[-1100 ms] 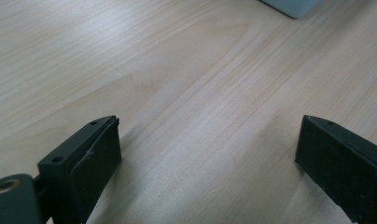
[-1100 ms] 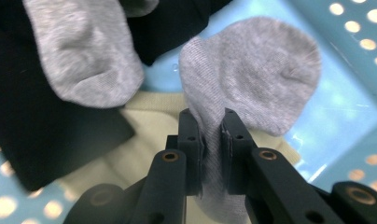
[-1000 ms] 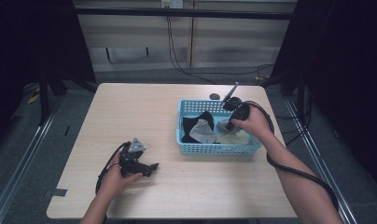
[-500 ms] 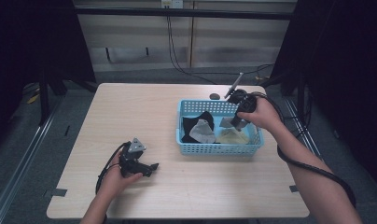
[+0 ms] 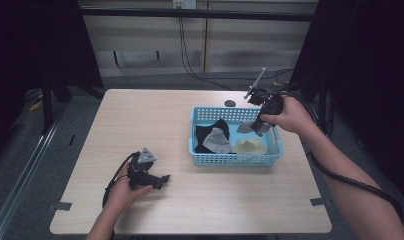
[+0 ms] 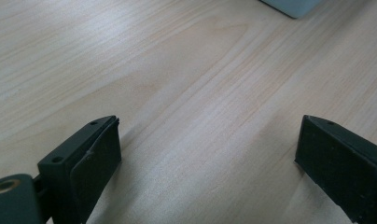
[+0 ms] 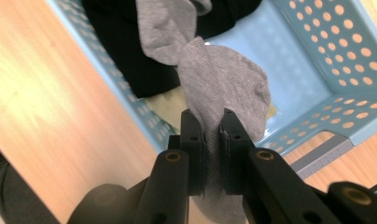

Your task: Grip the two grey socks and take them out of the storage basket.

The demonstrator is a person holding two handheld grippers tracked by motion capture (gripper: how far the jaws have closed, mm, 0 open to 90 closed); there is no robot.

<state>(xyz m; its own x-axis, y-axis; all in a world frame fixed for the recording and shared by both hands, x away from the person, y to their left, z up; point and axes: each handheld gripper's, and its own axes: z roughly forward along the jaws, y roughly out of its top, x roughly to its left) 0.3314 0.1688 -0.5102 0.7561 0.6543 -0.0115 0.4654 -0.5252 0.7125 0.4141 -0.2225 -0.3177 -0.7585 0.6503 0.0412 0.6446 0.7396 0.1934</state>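
Right gripper (image 7: pixel 212 135) pinching grey knitted sock (image 7: pixel 224 84), jaws pressed onto fabric; sock hangs above light-blue perforated plastic basket (image 5: pixel 205 115), at basket's 2 o'clock corner in high view

Basket holds black cloth (image 5: pixel 210 131), second grey sock (image 5: pixel 217 141), pale yellow cloth (image 5: pixel 249 146)

Left gripper (image 5: pixel 162 179) resting on light wooden table (image 5: pixel 140 115) at 7 o'clock of basket, well apart, jaws spread wide, nothing between

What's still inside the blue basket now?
In the blue basket lie a black cloth with a grey sock on it and a pale yellow piece. The right gripper holds another grey sock above it. Anything beneath the cloths is covered.
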